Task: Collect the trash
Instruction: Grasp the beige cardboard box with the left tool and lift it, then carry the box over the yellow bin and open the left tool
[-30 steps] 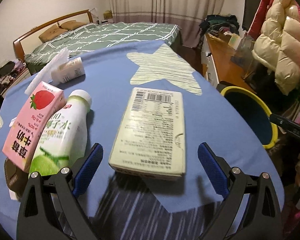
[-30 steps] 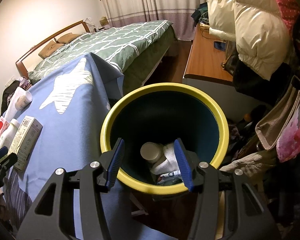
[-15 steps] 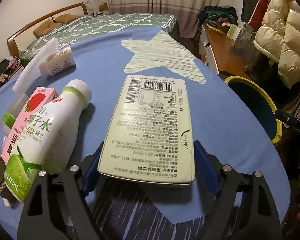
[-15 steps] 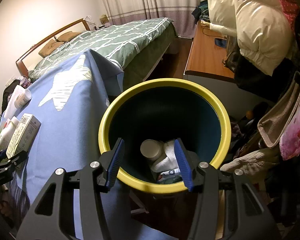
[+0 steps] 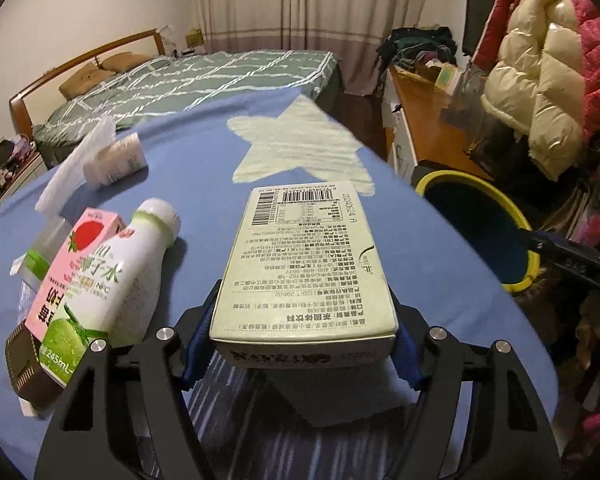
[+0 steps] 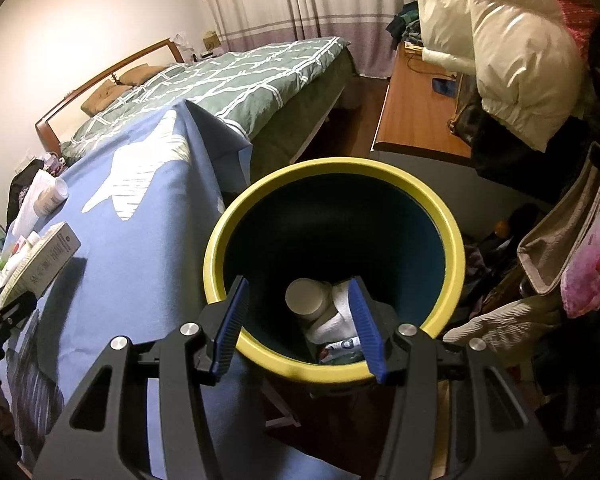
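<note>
While the left gripper (image 5: 302, 338) has just been closing, its blue fingers (image 5: 198, 330) now press on the two long sides of the pale green carton (image 5: 304, 268) at its near end, so the box is gripped across its width. The carton's long axis runs straight out from the fingers, barcode end farthest from them. In the right wrist view its far end looks raised off the bench (image 5: 204, 184), a shadow showing beneath it, so I judge it already lifted or tipped up.

From the carton, the yellow-rimmed bin (image 5: 480, 236) lies off to its right, past the bench edge and lower than the blue cloth. That is the relation the next move turns on: the box must swing sideways and clear the rim lengthwise. The left hand holds the thing and is the one to carry it.

The right gripper (image 6: 298, 326) hangs over the near rim of the bin (image 6: 332, 168), fingers partly spread with nothing between them, only the trash at the bottom showing through the gap.

To the carton's left, close beside it, lie a white coconut-water bottle (image 5: 112, 280) and a pink strawberry milk box (image 5: 74, 268).
</note>
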